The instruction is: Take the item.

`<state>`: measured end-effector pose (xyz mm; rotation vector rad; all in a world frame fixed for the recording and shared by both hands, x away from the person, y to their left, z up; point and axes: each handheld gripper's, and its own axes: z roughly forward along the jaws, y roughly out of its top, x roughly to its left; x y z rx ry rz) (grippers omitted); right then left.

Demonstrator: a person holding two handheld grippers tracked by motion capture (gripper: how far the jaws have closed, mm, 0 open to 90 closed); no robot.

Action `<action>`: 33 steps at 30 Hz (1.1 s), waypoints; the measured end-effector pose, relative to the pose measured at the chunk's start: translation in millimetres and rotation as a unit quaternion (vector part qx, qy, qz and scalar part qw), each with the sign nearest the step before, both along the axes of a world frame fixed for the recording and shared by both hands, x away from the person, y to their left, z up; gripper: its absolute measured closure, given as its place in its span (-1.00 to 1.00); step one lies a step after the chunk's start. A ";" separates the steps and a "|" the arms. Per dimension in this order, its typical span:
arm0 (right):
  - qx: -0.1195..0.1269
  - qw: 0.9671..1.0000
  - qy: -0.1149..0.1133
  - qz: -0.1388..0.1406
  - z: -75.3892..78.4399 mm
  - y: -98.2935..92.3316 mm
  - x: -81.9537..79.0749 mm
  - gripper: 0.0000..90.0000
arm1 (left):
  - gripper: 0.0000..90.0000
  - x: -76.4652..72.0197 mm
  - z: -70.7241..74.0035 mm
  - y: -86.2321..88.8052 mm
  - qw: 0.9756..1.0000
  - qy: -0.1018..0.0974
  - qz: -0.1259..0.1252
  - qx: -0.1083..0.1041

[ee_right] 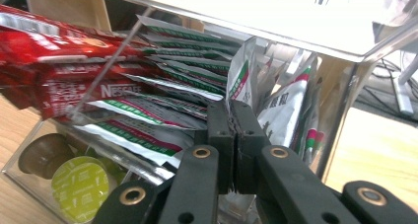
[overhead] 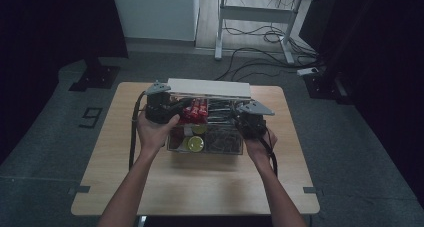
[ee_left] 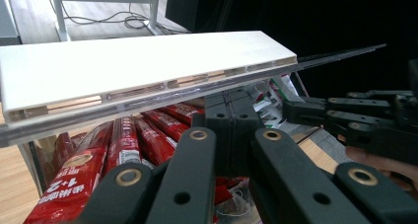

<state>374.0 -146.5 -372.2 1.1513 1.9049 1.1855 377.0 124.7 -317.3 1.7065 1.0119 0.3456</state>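
2 hand-held grippers [overhead: 172, 114] [overhead: 239, 121], 1 organiser box [overhead: 207, 148]

Raised white lid [overhead: 209, 88] bars the clear box [overhead: 206, 149] from behind; packed sachets [ee_right: 162, 93] crowd inside; bare counter [overhead: 200, 187] in front.

**Dim overhead scene, bright close-ups**

High view: underexposed, dark margins, brightest on the far floor; table [overhead: 150, 187] evenly, softly lit. Left gripper view: white lid [ee_left: 123, 66] near overexposed, background black. Right gripper view: glare on clear box [ee_right: 276, 21]; near jaws soft-focused.
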 end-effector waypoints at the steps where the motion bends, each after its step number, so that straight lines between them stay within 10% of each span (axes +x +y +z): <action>1: 0.001 1.000 -0.002 0.001 0.7 -0.9 -1.3 0.96 | 1.00 0.2 0.2 0.0 1.000 0.000 0.000 0.000; 33: 0.083 0.995 -0.052 0.022 15.9 -38.2 -34.4 0.97 | 1.00 1.7 1.4 0.2 1.000 0.001 0.003 -0.001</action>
